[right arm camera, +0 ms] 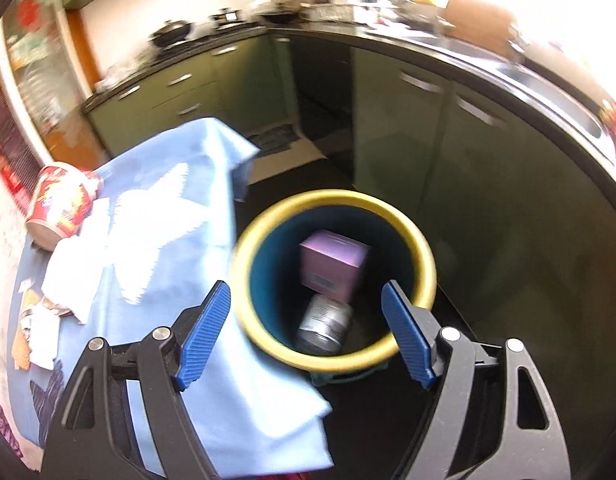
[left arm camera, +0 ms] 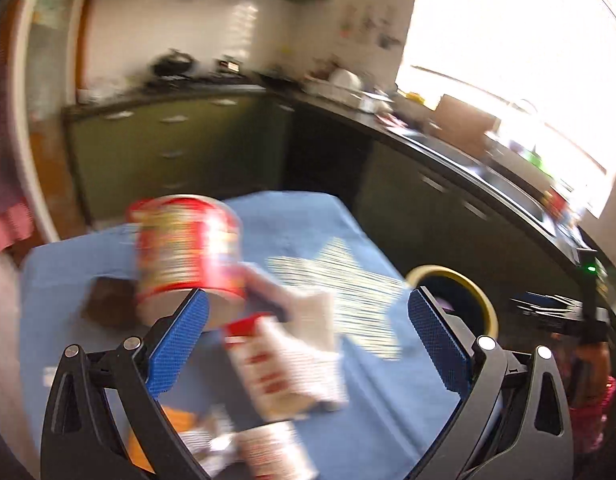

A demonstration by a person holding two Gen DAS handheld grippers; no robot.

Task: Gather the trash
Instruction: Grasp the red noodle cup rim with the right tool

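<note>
With 2 items already in the bin (right arm camera: 423, 256), a purple box (right arm camera: 333, 266) and a silver can (right arm camera: 325, 326), the job looks partly done. Both the right gripper (right arm camera: 308, 332) and left gripper (left arm camera: 308, 344) gape wide, holding nothing. Left on the blue cloth (left arm camera: 367, 412): a red can (left arm camera: 188, 248) at centre left and packets (left arm camera: 284, 364) at lower centre.

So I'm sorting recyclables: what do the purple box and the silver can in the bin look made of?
The purple square box looks like matte cardboard: flat faces, crisp folded edges. The silver cylindrical can looks like bare metal: bright glints and ribbed sides, though blur leaves it uncertain. Both lie in the yellow-rimmed dark bin.
</note>
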